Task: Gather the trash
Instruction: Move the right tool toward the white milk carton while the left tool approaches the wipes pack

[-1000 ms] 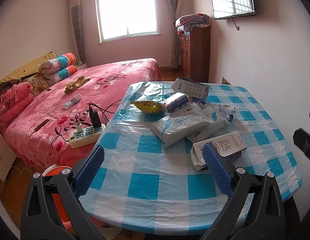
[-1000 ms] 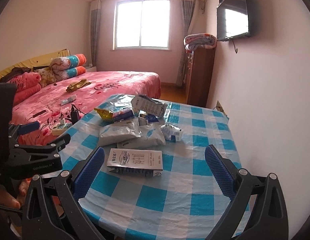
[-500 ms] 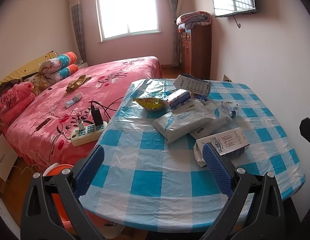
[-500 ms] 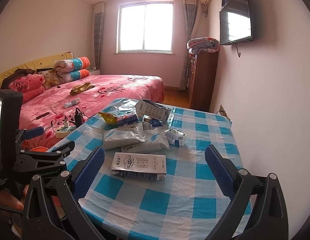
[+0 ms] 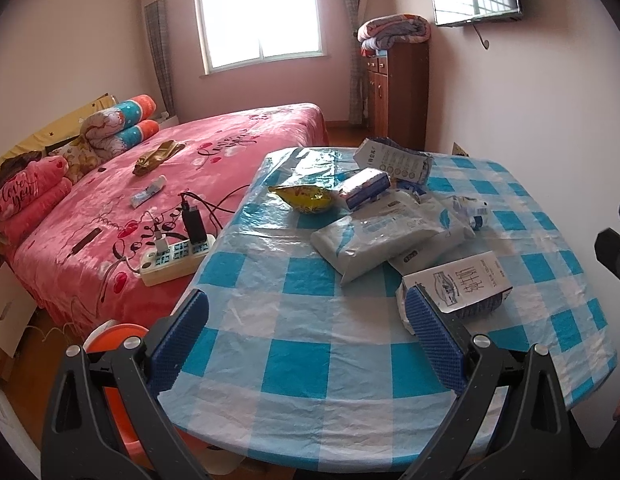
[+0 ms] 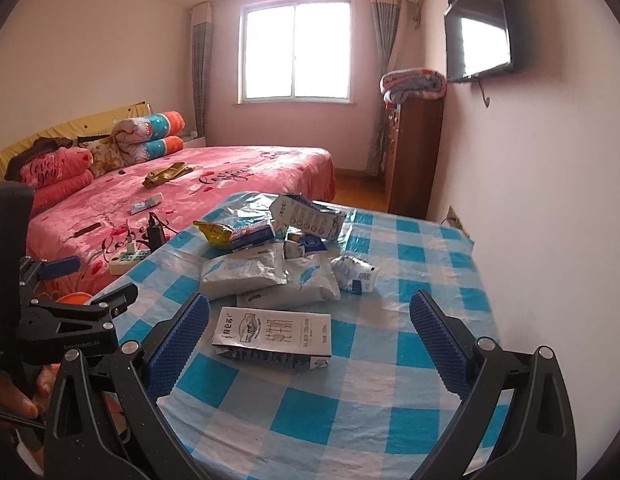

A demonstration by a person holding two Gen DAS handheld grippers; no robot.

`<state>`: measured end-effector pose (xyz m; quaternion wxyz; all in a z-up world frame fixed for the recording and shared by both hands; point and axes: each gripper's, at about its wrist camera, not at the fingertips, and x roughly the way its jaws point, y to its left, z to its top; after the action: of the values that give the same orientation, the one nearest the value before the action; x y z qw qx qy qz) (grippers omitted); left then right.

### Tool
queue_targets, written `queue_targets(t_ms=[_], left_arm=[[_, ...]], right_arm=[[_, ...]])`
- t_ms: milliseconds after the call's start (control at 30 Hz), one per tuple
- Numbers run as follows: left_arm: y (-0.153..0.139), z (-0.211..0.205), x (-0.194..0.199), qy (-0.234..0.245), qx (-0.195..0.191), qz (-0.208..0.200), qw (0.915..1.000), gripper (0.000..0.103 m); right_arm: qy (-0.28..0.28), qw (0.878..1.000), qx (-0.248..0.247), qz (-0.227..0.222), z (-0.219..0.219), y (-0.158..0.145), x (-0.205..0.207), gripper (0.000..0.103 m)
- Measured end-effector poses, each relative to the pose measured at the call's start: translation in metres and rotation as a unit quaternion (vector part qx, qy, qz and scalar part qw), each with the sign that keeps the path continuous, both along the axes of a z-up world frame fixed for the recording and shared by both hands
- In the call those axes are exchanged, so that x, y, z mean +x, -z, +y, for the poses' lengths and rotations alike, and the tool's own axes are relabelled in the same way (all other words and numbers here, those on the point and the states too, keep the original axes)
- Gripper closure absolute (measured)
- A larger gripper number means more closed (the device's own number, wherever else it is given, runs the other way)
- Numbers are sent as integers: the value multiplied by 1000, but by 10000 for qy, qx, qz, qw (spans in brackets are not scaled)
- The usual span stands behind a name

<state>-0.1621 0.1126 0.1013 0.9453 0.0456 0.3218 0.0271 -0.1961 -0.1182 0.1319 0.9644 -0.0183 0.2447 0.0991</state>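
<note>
A pile of trash lies on a table with a blue-and-white checked cloth (image 5: pixel 302 364). A flattened milk carton (image 6: pixel 272 336) lies nearest, also in the left wrist view (image 5: pixel 461 284). Behind it are white plastic packs (image 5: pixel 369 236), a yellow snack bag (image 5: pixel 306 198), a small blue-white box (image 5: pixel 363 188) and a crumpled white carton (image 6: pixel 355 274). My left gripper (image 5: pixel 306 336) is open and empty above the table's near edge. My right gripper (image 6: pixel 310 340) is open and empty, with the milk carton lying ahead between its fingers (image 6: pixel 178 340).
A pink bed (image 5: pixel 162 184) stands left of the table with a power strip (image 5: pixel 176 258) and cables at its edge. An orange bin (image 5: pixel 114 336) sits on the floor below the table's left corner. A wooden cabinet (image 5: pixel 397 92) and wall-mounted TV (image 6: pixel 479 32) are at right.
Both grippers have risen and tilted slightly, so the table and trash sit lower and a little farther in both views. Both stay open and empty.
</note>
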Motion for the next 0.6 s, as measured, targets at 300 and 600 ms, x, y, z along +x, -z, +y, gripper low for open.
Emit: queue_targets(t_ms=[300, 600], left_arm=[[14, -5, 15, 89, 62, 222, 9997, 4], [31, -5, 25, 146, 69, 453, 9988, 4]], right_arm=[[-342, 9966, 404, 632, -6, 22, 28, 4], [-282, 9920, 469, 1135, -11, 50, 53, 4]])
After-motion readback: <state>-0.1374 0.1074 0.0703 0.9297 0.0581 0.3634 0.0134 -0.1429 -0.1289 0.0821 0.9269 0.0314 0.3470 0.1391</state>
